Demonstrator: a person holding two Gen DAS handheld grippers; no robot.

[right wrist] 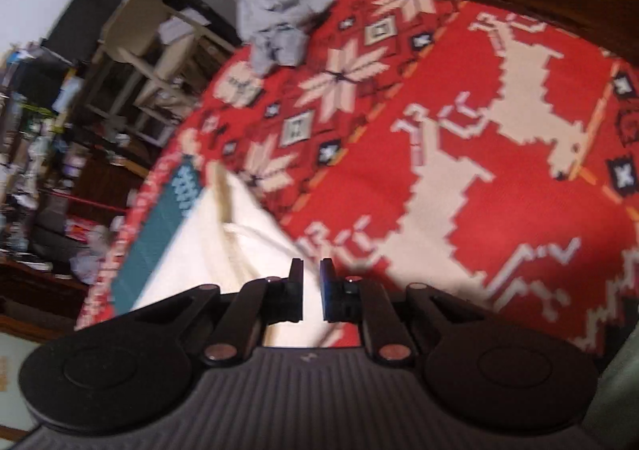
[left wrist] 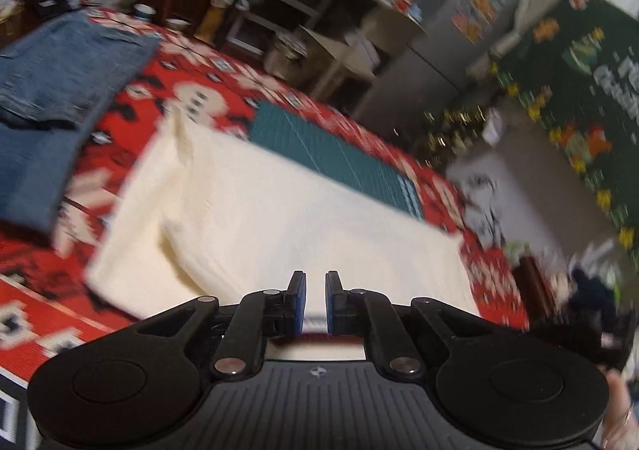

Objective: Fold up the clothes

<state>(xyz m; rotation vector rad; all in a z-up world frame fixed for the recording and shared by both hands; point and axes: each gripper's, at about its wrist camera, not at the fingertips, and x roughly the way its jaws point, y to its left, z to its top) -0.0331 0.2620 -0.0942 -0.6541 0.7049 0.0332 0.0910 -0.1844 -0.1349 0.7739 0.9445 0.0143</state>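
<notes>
Toward the left edge of the red patterned tablecloth [left wrist: 131, 122], folded blue jeans [left wrist: 60, 78] are lying flat, and beside them a cream garment [left wrist: 279, 218] is stretching its long axis across a teal mat [left wrist: 339, 158]. Left gripper [left wrist: 315, 300] is hovering right over that cream cloth, jaws slightly parted and holding nothing, so it looks the nearer one. Right gripper [right wrist: 310, 288] is hanging at the cloth's right edge, equally narrow and empty. A crumpled grey garment [right wrist: 279, 18] is sitting at the far edge.
</notes>
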